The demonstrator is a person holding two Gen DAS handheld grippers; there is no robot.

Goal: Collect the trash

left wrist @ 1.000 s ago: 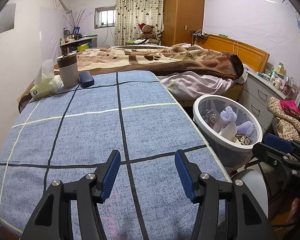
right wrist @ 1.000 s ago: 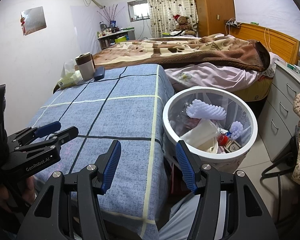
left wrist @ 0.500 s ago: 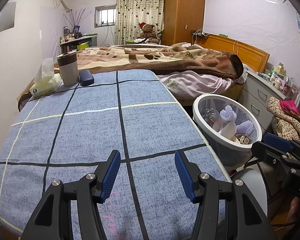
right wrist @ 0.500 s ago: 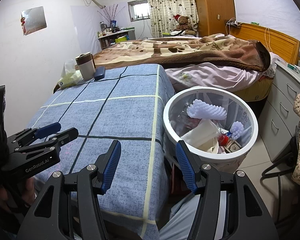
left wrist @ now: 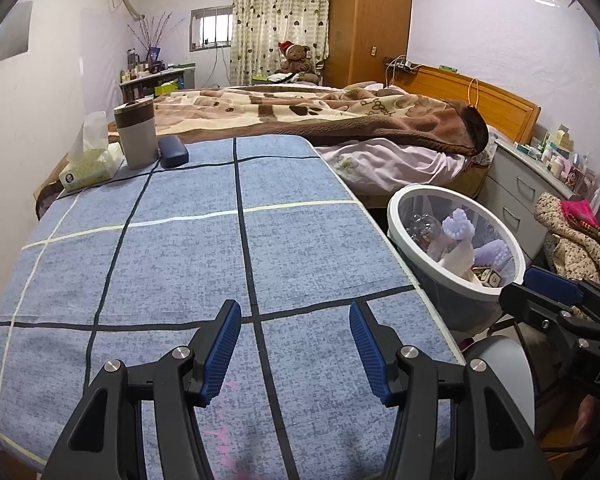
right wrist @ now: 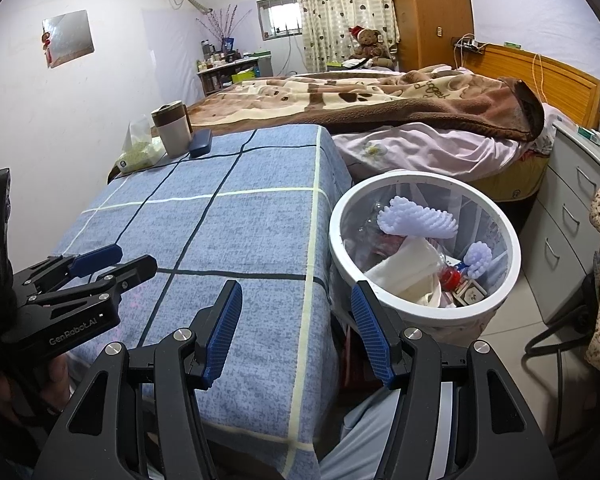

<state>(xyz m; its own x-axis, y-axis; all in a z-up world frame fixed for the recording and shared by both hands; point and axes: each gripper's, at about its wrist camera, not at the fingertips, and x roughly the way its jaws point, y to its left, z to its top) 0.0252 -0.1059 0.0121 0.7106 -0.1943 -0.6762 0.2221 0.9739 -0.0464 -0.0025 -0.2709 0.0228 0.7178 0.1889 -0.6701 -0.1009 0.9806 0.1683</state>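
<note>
Left tool [left wrist: 294, 344]: spread, empty, level over bench [left wrist: 180, 264] | Right tool [right wrist: 296, 330]: spread, empty, beside trash bin [right wrist: 422, 312]

- Pale lilac walls [left wrist: 480, 32] enclose a bedroom lit by a small barred window [left wrist: 211, 31].
- Heart-patterned curtains [left wrist: 280, 20] hang beside a tall wooden wardrobe [left wrist: 368, 20].
- A bed with a wooden headboard [left wrist: 480, 92] carries a brown blanket [left wrist: 320, 116] over a pink sheet [left wrist: 400, 160].
- A teddy bear [left wrist: 296, 58] sits beyond the bed.
- A grey chest of drawers [right wrist: 572, 216] stands at the right on a tiled floor [right wrist: 512, 336].
- A cluttered desk [right wrist: 228, 70] stands under the window.
</note>
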